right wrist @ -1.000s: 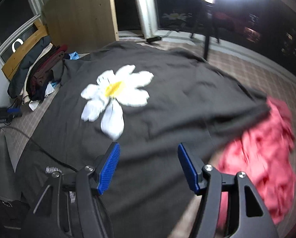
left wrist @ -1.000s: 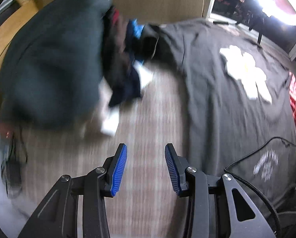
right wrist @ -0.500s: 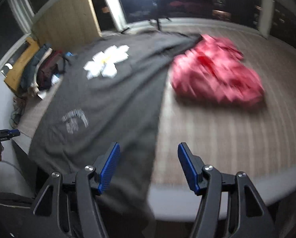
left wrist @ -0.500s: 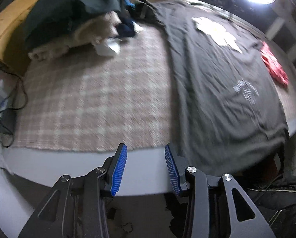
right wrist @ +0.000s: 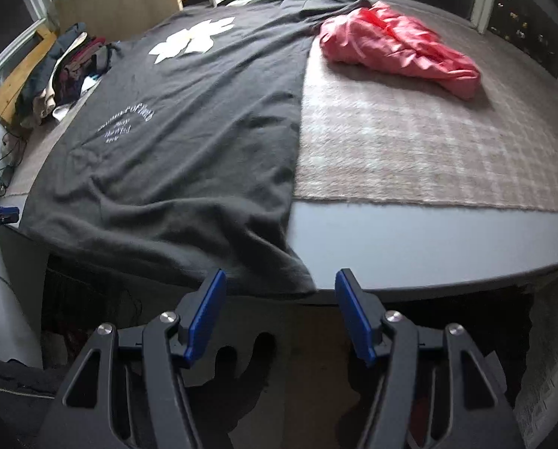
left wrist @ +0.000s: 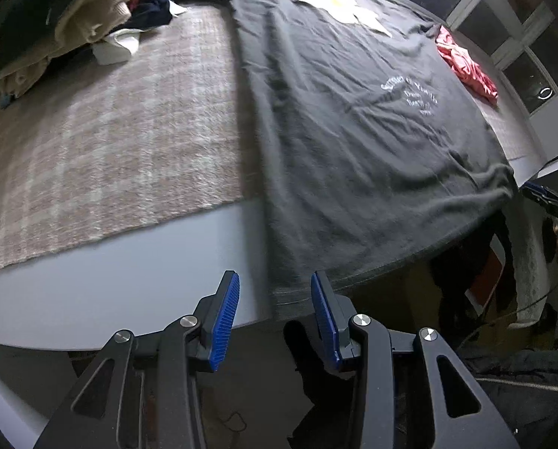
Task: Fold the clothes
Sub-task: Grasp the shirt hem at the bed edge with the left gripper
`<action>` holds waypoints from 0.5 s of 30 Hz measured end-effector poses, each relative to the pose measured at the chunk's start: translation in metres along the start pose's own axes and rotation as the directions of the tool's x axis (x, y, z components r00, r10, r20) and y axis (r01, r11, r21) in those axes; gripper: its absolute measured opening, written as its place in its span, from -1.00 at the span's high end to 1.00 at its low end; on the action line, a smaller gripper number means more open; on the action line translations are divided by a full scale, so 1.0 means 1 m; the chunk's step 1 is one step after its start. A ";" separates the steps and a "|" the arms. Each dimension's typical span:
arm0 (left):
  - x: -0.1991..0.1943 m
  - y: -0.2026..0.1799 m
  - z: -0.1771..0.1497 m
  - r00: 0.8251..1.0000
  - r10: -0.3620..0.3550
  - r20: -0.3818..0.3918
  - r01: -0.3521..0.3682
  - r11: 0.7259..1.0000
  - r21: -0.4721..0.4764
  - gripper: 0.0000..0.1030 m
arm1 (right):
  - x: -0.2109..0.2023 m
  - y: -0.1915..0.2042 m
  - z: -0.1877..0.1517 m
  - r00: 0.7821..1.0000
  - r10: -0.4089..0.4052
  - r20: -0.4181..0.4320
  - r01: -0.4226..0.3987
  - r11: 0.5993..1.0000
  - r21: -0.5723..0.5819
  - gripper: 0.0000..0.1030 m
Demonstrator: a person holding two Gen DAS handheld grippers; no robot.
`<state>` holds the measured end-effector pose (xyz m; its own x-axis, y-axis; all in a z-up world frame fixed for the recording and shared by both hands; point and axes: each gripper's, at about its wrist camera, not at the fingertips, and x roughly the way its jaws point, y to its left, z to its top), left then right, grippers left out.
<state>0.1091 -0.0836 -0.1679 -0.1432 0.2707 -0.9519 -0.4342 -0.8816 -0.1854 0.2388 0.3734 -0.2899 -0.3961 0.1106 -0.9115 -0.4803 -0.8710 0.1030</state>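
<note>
A dark grey T-shirt [left wrist: 353, 119] with a white flower print [left wrist: 339, 3] and white lettering lies spread flat on the bed, its hem hanging over the near edge. It also shows in the right wrist view [right wrist: 189, 119]. My left gripper [left wrist: 275, 310] is open and empty, just below the shirt's left hem corner. My right gripper [right wrist: 279, 314] is open and empty, just below the shirt's right hem corner [right wrist: 297, 280].
A crumpled red garment [right wrist: 395, 45] lies on the plaid blanket [right wrist: 410, 142] right of the shirt. A pile of clothes [left wrist: 73, 18] sits at the far left by a wooden headboard [right wrist: 21, 75]. The bed's grey edge [left wrist: 129, 273] runs across the front.
Both grippers have pulled back from over the bed to its near edge, now facing the shirt's hem corners. Both stay open.
</note>
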 end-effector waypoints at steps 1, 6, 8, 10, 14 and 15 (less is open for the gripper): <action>0.003 -0.003 0.000 1.000 0.002 -0.007 -0.002 1.000 0.004 0.26 | 0.003 0.002 -0.001 1.000 -0.003 -0.009 0.003 1.000 -0.006 -0.16; 0.012 -0.014 0.003 0.999 0.038 -0.022 -0.038 0.999 0.024 0.26 | 0.015 0.004 -0.006 0.999 0.003 -0.039 -0.004 1.000 -0.018 -0.16; 0.014 -0.015 0.005 0.999 0.041 -0.020 -0.041 0.999 0.017 0.25 | 0.018 0.004 -0.006 0.999 0.016 -0.039 -0.017 1.000 -0.017 -0.16; 0.017 -0.017 0.007 0.999 0.047 -0.017 -0.046 0.999 0.015 0.25 | 0.021 0.004 -0.004 0.999 0.028 -0.038 -0.028 1.000 -0.012 -0.17; 0.020 -0.028 0.010 0.999 0.051 -0.005 -0.050 0.998 0.041 0.74 | 0.021 0.007 -0.001 0.999 0.036 -0.022 -0.037 0.999 -0.018 0.29; 0.021 -0.030 0.010 0.999 0.042 -0.007 -0.041 0.998 0.044 0.84 | 0.021 0.010 -0.003 0.998 0.054 -0.028 -0.055 0.998 -0.026 0.69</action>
<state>0.1102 -0.0472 -0.1796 -0.1545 0.2310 -0.9606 -0.4665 -0.8741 -0.1351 0.2281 0.3658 -0.3090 -0.3996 0.0500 -0.9153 -0.4370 -0.8881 0.1423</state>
